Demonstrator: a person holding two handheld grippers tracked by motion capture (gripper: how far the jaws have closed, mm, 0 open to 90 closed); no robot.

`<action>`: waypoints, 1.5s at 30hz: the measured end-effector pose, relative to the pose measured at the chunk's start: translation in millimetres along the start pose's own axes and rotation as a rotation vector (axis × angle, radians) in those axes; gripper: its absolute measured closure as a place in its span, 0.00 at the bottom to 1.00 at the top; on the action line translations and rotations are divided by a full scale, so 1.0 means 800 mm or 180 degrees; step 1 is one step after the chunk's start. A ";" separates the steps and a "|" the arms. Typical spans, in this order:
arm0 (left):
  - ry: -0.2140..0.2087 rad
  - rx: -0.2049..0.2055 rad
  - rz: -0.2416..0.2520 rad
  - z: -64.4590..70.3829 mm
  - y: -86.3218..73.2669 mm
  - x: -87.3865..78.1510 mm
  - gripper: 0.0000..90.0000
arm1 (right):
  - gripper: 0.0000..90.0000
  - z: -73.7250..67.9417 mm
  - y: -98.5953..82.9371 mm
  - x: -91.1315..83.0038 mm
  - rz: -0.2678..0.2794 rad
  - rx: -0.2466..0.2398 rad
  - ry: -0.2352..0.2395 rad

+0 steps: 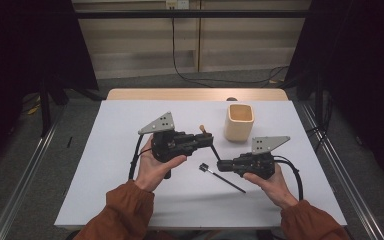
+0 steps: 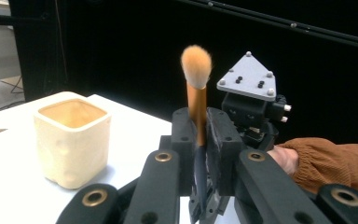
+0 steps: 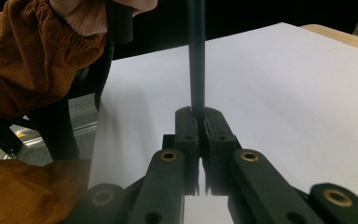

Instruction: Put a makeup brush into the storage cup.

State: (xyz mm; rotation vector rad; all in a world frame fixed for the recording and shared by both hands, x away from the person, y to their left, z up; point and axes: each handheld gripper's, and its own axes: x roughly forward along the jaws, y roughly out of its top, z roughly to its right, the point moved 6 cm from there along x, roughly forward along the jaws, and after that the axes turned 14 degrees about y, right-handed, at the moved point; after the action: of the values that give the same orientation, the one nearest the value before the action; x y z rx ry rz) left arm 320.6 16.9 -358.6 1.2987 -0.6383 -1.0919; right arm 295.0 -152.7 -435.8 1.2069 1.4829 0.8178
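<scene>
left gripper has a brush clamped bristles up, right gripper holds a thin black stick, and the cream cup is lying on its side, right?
Not quite: the cream cup stands upright, its open mouth facing up, as the left gripper view shows. The rest holds: the left gripper has the brush clamped bristles up, and the right gripper is shut on the thin black stick.

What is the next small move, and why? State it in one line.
Probably swing the left gripper over the cream cup: its jaws are shut on the orange-handled brush, bristles up, and the cup stands open and upright close by. The right gripper clamps a thin black handle.
</scene>
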 end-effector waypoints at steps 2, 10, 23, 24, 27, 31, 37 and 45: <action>-0.0025 0.0016 -0.0003 0.002 0.000 0.000 0.93 | 0.94 0.001 0.000 0.000 -0.0003 -0.0002 -0.0014; -0.0031 0.0073 -0.0003 0.006 0.001 0.000 0.94 | 0.91 0.002 0.000 -0.003 0.0025 0.0003 0.0005; 0.0001 0.0101 -0.0050 0.004 -0.002 0.001 0.94 | 0.53 0.002 0.002 -0.005 0.0080 0.0027 -0.0038; 0.0009 0.0105 -0.0051 0.004 -0.002 0.000 0.94 | 0.47 0.002 0.002 -0.005 0.0074 0.0027 -0.0061; 0.0018 0.0109 -0.0050 0.003 -0.002 -0.001 0.94 | 0.31 0.004 0.003 -0.004 0.0083 0.0024 -0.0147; 0.0030 0.0107 -0.0045 0.002 -0.002 -0.002 0.94 | 0.13 0.006 0.004 -0.003 0.0139 0.0039 -0.0224; 0.0105 0.0087 -0.0089 -0.004 -0.004 -0.005 0.94 | 0.05 0.008 0.006 -0.006 0.0221 0.0083 -0.0277; 0.0168 0.0125 -0.0182 -0.009 -0.009 -0.010 0.94 | 0.00 0.006 0.005 -0.009 0.0226 -0.0006 -0.0325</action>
State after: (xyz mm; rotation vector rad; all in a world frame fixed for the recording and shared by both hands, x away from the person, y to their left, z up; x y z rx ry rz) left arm 321.5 27.9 -365.2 1.3825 -0.5889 -1.0925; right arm 300.8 -159.2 -431.2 1.2874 1.3629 0.7928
